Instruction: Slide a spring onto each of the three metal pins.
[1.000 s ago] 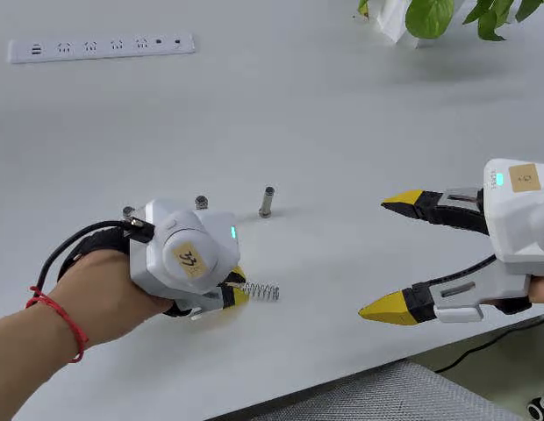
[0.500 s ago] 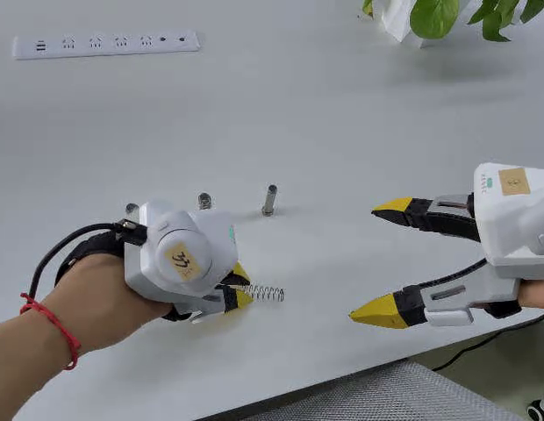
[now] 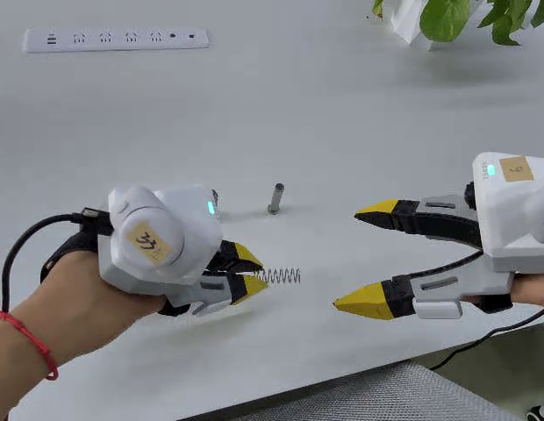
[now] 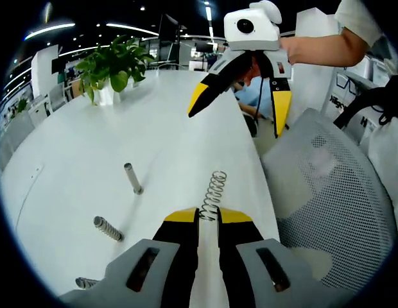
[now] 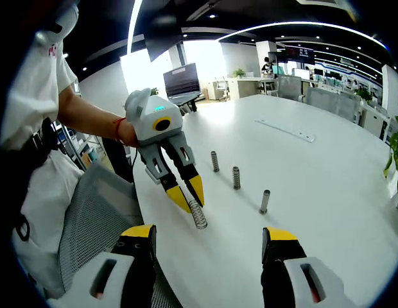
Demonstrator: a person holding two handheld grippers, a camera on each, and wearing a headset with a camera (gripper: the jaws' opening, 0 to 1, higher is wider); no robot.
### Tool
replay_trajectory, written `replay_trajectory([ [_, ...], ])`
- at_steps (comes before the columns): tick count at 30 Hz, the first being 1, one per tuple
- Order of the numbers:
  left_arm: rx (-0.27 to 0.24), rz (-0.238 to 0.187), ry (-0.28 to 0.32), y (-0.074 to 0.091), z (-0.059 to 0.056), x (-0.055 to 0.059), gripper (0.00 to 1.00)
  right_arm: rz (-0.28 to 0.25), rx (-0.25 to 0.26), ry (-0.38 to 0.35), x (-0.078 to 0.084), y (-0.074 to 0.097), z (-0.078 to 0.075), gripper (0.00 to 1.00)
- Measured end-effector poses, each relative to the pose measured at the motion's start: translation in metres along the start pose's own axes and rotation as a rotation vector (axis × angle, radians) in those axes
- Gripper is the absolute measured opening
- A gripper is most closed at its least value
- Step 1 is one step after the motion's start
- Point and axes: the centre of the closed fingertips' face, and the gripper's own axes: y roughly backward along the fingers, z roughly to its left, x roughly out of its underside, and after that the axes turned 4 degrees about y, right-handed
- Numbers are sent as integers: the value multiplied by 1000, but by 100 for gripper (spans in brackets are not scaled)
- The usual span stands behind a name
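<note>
My left gripper (image 3: 253, 273) is shut on one end of a small steel spring (image 3: 282, 277), which sticks out to the right, low over the white table (image 3: 360, 114). In the left gripper view the spring (image 4: 214, 191) juts straight out from between the yellow tips (image 4: 208, 215). A bare metal pin (image 3: 275, 198) stands upright just behind. Two more pins (image 5: 214, 161) (image 5: 236, 177) stand left of the bare pin (image 5: 264, 201), each with a spring around it. My right gripper (image 3: 360, 257) hovers open to the right of the spring, its tips pointing at it.
A white power strip (image 3: 114, 39) lies at the far left of the table. A potted plant (image 3: 465, 13) stands at the far right corner. The table's near edge runs just below both grippers, with a grey mesh chair (image 3: 386, 395) under it.
The left gripper has risen and turned, carrying the spring a little to the right. The right gripper has moved left, closer to the spring's free end.
</note>
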Motion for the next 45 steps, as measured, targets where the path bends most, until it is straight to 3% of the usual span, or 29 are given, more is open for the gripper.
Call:
replay_trajectory([
  [7, -23, -125, 57, 22, -3, -30, 7, -75, -24, -1, -24, -3, 6, 55],
  [12, -30, -201, 77, 36, -6, -50, 7, -90, -44, 20, -40, -5, 13, 48],
  [20, -46, -282, 97, 58, -6, -68, 7, -163, -79, 16, -71, -6, 20, 38],
  [31, -49, -291, 85, 63, -7, -70, 7, -174, -124, 43, -84, -12, 23, 18],
  [45, -40, -297, 81, 64, -9, -71, 7, -151, -130, 56, -80, -11, 24, 8],
])
